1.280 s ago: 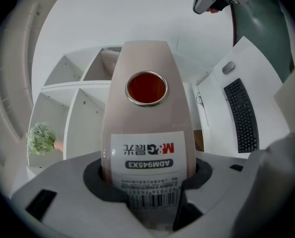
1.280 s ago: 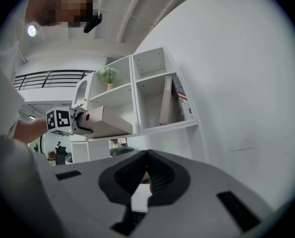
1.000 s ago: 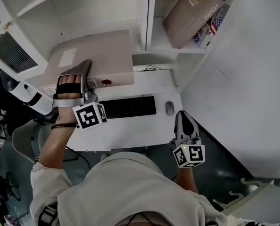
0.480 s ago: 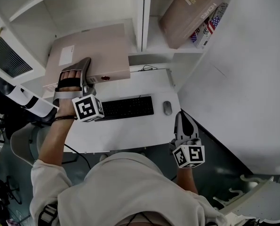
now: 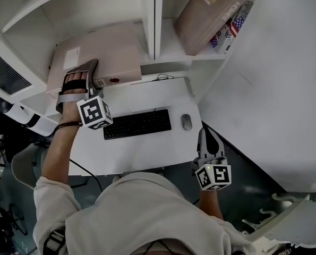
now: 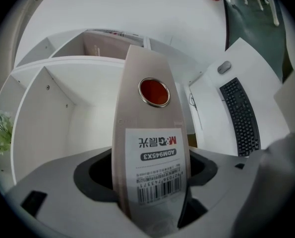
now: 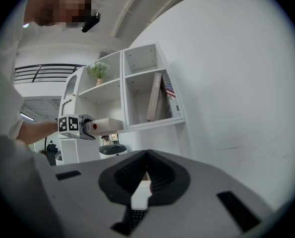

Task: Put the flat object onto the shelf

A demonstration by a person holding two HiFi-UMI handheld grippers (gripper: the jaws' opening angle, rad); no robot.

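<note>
Resting flat on the floor of the shelf's [image 5: 151,31] left compartment, the beige binder [image 5: 112,52] lies most of the way in. Its labelled spine end juts out over the desk [image 5: 142,145], where a gripper can reach it. The left gripper [image 5: 83,78] straddles that spine end, probably because the narrow end is the part that fits between its jaws. They have just been opening, and dark gaps show beside the spine, so I judge the binder released and borne by the shelf. The right gripper [image 5: 208,142] hangs off the desk's near edge, jaws together and empty, kept clear since 1 gripper seems enough here.
</note>
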